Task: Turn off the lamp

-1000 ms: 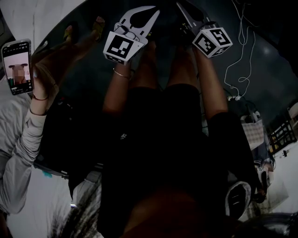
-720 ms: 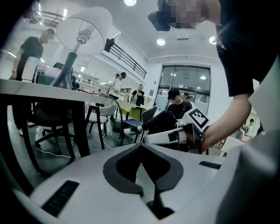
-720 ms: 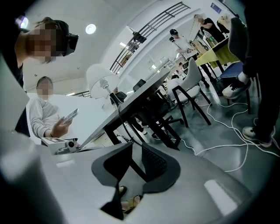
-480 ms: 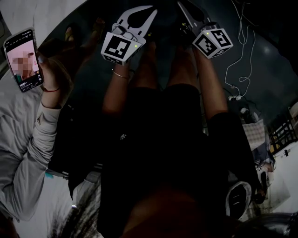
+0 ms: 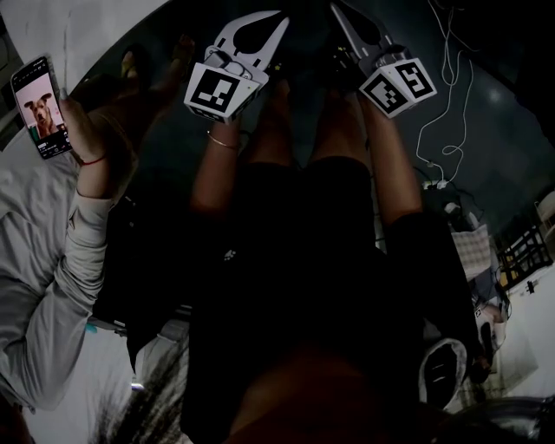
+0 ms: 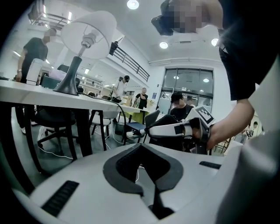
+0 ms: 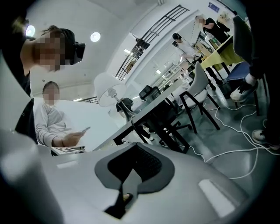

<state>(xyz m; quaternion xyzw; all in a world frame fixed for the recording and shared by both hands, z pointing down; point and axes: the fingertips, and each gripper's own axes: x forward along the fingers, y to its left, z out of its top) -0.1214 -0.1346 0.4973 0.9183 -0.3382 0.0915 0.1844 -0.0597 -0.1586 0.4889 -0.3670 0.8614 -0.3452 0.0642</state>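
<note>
The table (image 6: 26, 89) stood well apart from both claws, its edge above them, with chairs (image 6: 52, 120) beneath it and open floor strewn with cables (image 7: 236, 151). On it stood the lamp (image 6: 83, 37), shade tilted; whether it was lit I could not tell. The left gripper (image 5: 279, 21) had its jaws together, empty. The right gripper (image 6: 151, 130) had just been closing on nothing. The reach looked not yet begun. Next called for lifting past the table edge to a switch no view showed.

Bright office: white desks (image 6: 26, 89), black chairs (image 6: 52, 117), grey floor (image 7: 245, 131) (ceiling lights (image 6: 132, 4) on).
</note>
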